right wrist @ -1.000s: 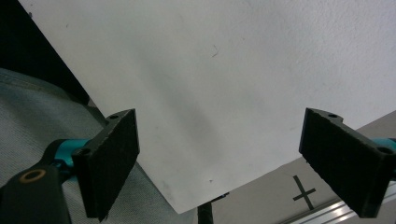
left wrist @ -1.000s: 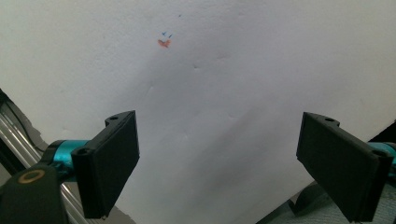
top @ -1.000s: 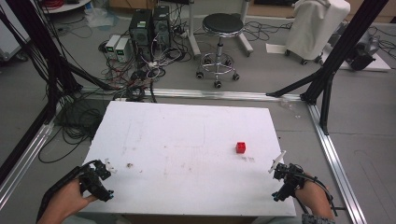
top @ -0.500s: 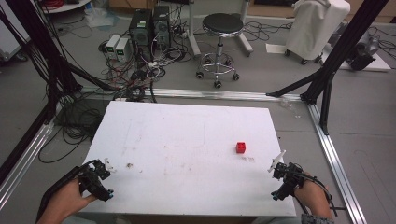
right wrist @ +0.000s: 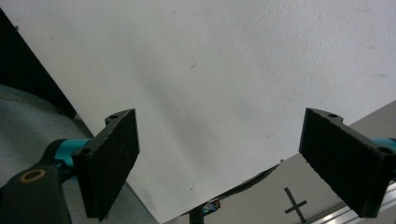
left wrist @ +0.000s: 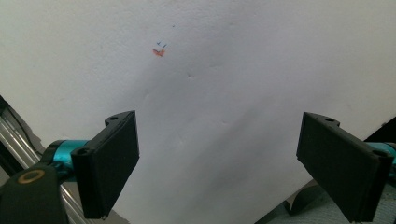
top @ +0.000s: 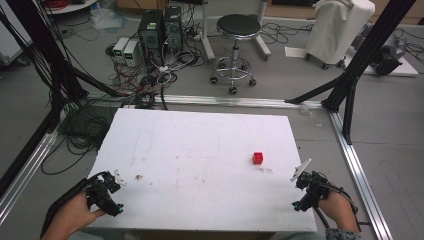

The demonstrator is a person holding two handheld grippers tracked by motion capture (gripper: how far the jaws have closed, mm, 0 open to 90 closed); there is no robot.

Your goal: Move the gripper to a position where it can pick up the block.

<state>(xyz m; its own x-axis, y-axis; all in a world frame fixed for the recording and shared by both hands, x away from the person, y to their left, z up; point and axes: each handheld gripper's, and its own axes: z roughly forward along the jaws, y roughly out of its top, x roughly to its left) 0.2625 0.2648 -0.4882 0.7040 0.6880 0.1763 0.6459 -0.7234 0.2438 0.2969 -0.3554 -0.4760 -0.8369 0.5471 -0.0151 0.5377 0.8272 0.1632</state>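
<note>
Holding both grippers at the near edge of the white rectangular foam-board table point(top: 200, 150), jaws spread wide on each, nothing between them.

My left gripper point(top: 107, 192) sits at the table's near-left corner, held in my left hand point(top: 72, 215). In the left gripper view its black flat pads point(left wrist: 109, 161) stand well apart over bare board, with a small red-and-blue pen mark point(left wrist: 159, 50) on the board farther ahead.

My right gripper point(top: 306, 187) sits at the table's near-right corner, in my right hand point(top: 337, 210). In the right gripper view its black pads point(right wrist: 112, 158) are equally wide apart over bare board and the table's edge; a black cross mark point(right wrist: 295, 205) shows on the grey floor past that edge.

Small red cube point(top: 258, 158) rests on the table, right of centre, beyond my right gripper and well apart from it, not touching anything.

Beyond the table's far edge: black round stool on castors point(top: 237, 30), black computer towers point(top: 161, 27) with tangled cables, white covered cart point(top: 337, 25).
</note>
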